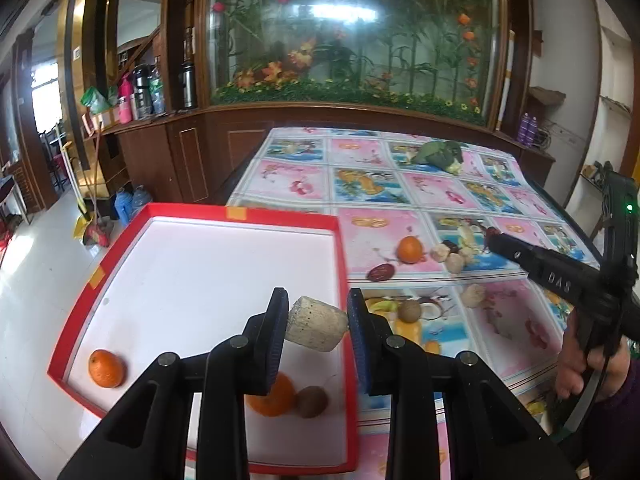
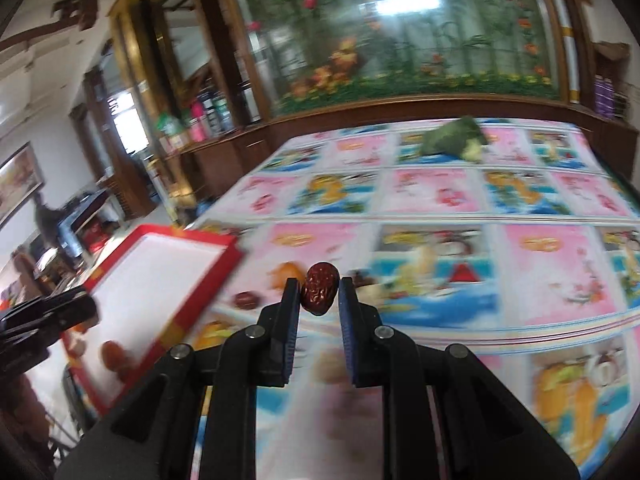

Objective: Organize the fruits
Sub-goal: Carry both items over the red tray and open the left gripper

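The counter (image 1: 440, 184), spread with a cloth of pink and blue fruit pictures, carries a red-rimmed white tray (image 1: 340, 248) at its left edge, holding two oranges (image 1: 105, 368) and a brown kiwi (image 1: 312, 401), with a head of broccoli (image 1: 438, 155) far back. Above the tray the left claw (image 1: 318, 322) hangs with its jaws apart, a pale cork-like cylinder (image 1: 318, 323) between them, touching the left pad and clear of the right. The right claw (image 2: 319, 292), over loose fruit right of the tray, is clamped on a wrinkled red date (image 2: 319, 288).
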Demonstrator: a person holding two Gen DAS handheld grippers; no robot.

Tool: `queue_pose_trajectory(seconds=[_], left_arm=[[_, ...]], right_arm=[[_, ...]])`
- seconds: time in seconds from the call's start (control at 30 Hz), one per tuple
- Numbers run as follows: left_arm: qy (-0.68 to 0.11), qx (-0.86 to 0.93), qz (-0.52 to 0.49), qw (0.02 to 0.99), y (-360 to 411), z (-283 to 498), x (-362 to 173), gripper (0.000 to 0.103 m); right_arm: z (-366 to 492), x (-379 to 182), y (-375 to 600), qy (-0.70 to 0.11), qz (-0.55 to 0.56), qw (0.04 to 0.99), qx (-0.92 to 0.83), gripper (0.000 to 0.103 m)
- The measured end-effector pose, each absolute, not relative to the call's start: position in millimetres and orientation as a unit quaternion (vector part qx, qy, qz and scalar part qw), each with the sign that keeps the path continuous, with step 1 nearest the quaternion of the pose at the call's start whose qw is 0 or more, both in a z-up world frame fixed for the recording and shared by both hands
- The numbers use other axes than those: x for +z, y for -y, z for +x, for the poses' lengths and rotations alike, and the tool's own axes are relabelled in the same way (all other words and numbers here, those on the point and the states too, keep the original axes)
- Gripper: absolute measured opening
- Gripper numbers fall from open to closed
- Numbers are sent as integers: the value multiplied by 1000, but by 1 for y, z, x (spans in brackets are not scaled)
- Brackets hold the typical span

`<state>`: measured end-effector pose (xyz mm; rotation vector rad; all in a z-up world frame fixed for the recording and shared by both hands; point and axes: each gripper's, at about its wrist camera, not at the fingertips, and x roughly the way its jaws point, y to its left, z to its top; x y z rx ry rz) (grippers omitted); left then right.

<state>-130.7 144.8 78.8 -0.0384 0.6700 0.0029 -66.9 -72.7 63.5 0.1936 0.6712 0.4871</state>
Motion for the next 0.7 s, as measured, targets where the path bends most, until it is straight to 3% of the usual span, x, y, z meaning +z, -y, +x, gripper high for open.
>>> queue_pose_trajectory(seconds=[0.33, 0.7], left_arm=[[-344, 69, -34, 936, -202, -130, 66, 29], [-378, 98, -28, 920, -222, -117, 47, 30]], right_arm=[[-76, 69, -62, -350, 46, 862, 362, 22], [-62, 48, -101, -395, 13, 830, 394, 22]])
